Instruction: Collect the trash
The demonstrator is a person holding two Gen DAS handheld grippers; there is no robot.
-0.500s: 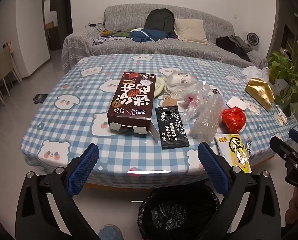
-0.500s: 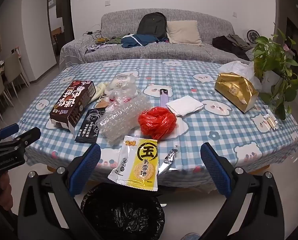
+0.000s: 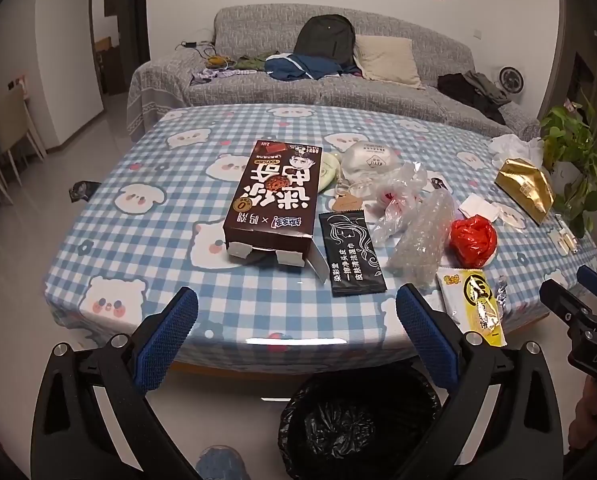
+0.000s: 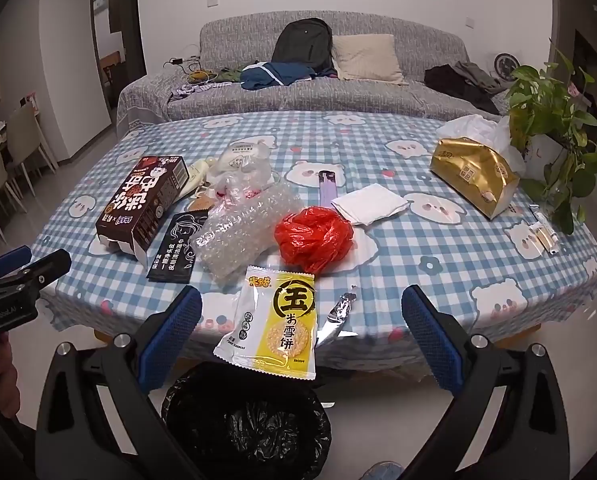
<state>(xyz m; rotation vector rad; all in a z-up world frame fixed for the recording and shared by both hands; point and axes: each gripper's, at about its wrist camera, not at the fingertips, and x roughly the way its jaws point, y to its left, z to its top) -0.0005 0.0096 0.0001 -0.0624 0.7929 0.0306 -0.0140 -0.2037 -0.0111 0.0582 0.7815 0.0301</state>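
Below the near edge of the bench, a bin lined with a black bag stands on the floor. Both pairs of tongs hover in front of that edge, empty: the left tongs with fingers wide apart, the right tongs likewise spread. Across the near edge lies a yellow-and-white rice cracker packet, its lower end overhanging the bin; just beside it on the right sits a torn silver foil scrap. Behind the packet rest a crumpled red plastic bag and a wad of bubble wrap, touching each other. Toward the left edge lie a flat black sachet and a brown snack box with its near flaps open. A folded white napkin sits past the red bag, a gold tissue pack near the right edge, and a potted plant at the far right corner.
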